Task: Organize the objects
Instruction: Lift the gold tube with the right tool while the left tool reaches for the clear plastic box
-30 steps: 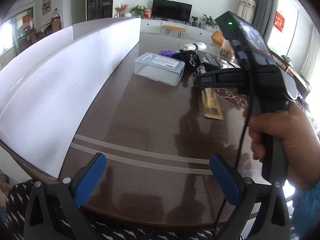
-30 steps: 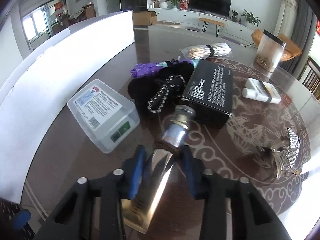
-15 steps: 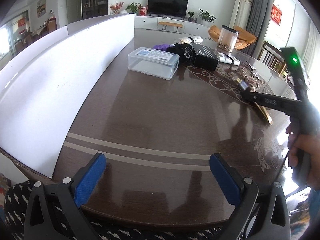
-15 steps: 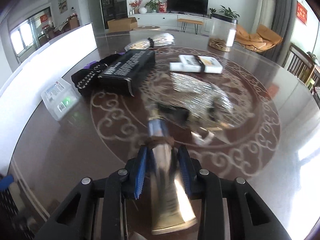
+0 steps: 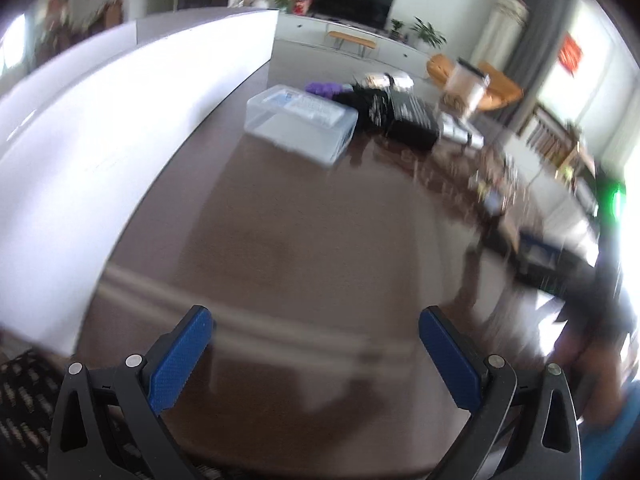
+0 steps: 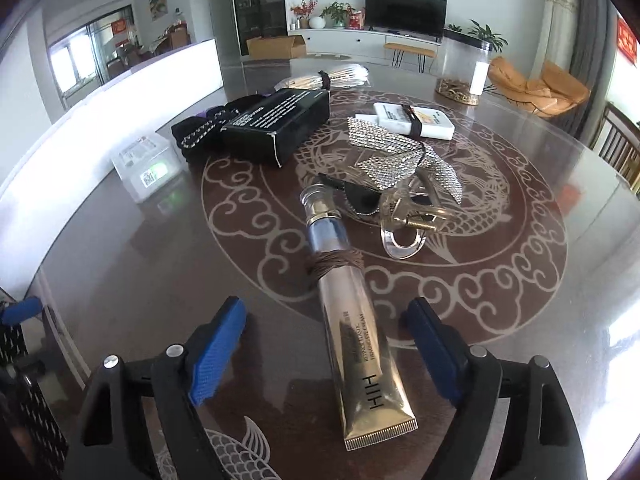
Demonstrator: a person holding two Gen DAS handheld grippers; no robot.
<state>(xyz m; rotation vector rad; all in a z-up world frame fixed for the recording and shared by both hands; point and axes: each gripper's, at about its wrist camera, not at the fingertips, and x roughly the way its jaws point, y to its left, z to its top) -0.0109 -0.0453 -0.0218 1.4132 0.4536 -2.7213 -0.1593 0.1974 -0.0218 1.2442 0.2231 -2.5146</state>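
Jaws wide on your left gripper point(image 5: 314, 354), nothing between them, just bare table point(image 5: 280, 232) (that view is blurred). Over on your right gripper point(image 6: 326, 354), the jaws have just been opening, and the gold cream tube point(image 6: 352, 320) lies flat between the pads, untouched, its cap beside the sparkly hair clip point(image 6: 394, 184). Looks like a drop-off completed. Next, back away cleanly and choose another item.

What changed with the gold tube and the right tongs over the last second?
The right tongs carried the gold tube from beside the clear plastic box to the table's patterned centre, next to the sparkly hair clip. Their jaws have just been opening; the tube lies between them, released. The black box and the open, empty left tongs stayed as they were.
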